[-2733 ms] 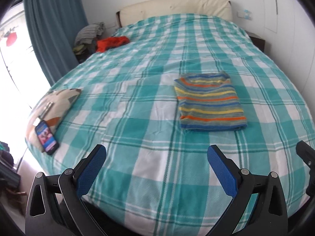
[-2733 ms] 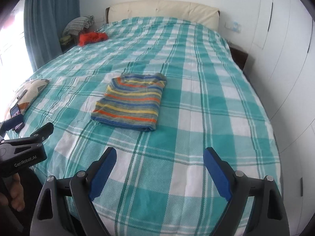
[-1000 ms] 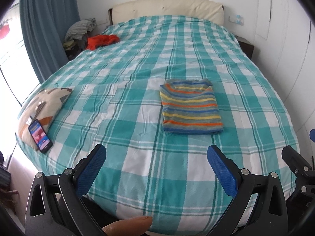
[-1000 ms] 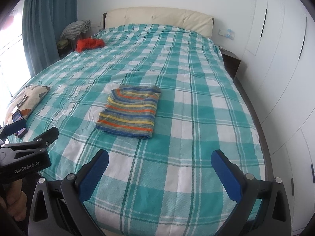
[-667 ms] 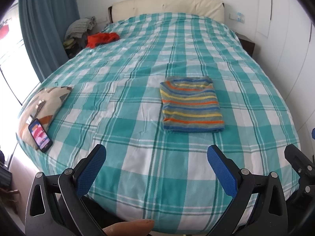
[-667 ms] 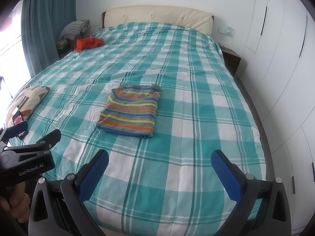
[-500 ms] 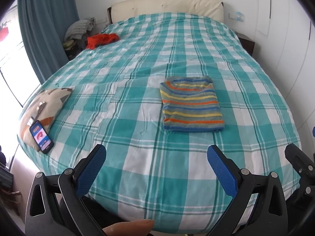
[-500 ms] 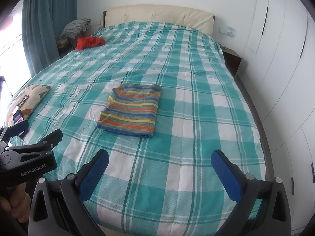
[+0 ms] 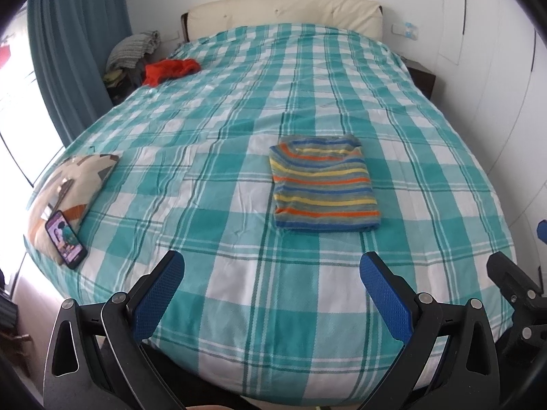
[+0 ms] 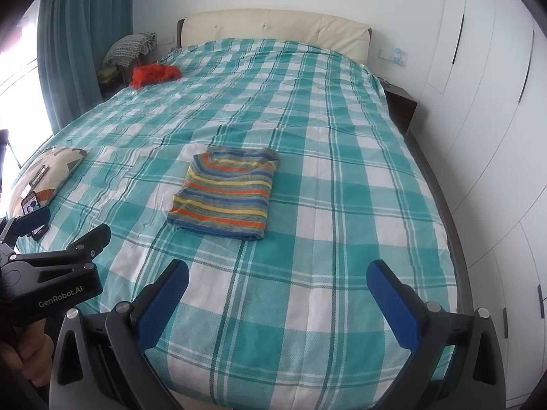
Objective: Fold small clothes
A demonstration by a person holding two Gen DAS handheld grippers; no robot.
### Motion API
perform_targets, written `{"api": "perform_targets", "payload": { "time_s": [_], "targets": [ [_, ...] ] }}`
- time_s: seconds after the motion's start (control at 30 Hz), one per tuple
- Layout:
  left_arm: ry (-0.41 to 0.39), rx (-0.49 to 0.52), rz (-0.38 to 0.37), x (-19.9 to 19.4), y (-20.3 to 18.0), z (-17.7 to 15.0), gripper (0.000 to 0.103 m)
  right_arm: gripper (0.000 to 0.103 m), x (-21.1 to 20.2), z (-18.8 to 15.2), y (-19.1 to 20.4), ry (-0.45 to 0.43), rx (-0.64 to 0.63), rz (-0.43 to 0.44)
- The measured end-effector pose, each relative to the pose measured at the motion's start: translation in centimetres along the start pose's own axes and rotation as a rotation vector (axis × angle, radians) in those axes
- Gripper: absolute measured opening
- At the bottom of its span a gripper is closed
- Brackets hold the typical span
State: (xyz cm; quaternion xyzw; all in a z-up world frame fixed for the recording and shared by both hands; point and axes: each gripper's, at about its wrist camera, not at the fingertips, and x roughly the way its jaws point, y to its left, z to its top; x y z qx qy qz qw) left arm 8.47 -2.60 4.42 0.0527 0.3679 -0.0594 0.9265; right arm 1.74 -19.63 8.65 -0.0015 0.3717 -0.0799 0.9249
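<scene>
A striped garment (image 9: 323,184) in blue, orange, yellow and grey lies folded into a neat rectangle on the teal checked bed (image 9: 239,102). It also shows in the right wrist view (image 10: 225,193). My left gripper (image 9: 271,266) is open and empty, held above the foot of the bed, well short of the garment. My right gripper (image 10: 277,273) is open and empty too, also back from the garment. The left gripper's body (image 10: 51,273) shows at the lower left of the right wrist view.
A patterned cushion (image 9: 68,184) with a phone (image 9: 65,239) on it lies at the bed's left edge. A red garment (image 9: 171,70) lies at the far left corner beside a pile of clothes (image 9: 133,51). White wardrobes (image 10: 495,102) line the right side.
Both grippers have drawn back and risen from the bed, so the folded garment looks farther off. The right gripper's jaws stand a little wider than 2.7 s ago. The garment has not moved.
</scene>
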Motion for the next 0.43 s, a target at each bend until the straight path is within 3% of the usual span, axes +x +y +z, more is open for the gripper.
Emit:
{"api": "perform_targets", "payload": {
  "time_s": [0.43],
  "targets": [
    [-0.015, 0.039, 0.017, -0.39, -0.63, -0.16, 0.103, 0.103, 0.01, -0.31, -0.18, 0.004, 0.002, 0.0]
  ]
}}
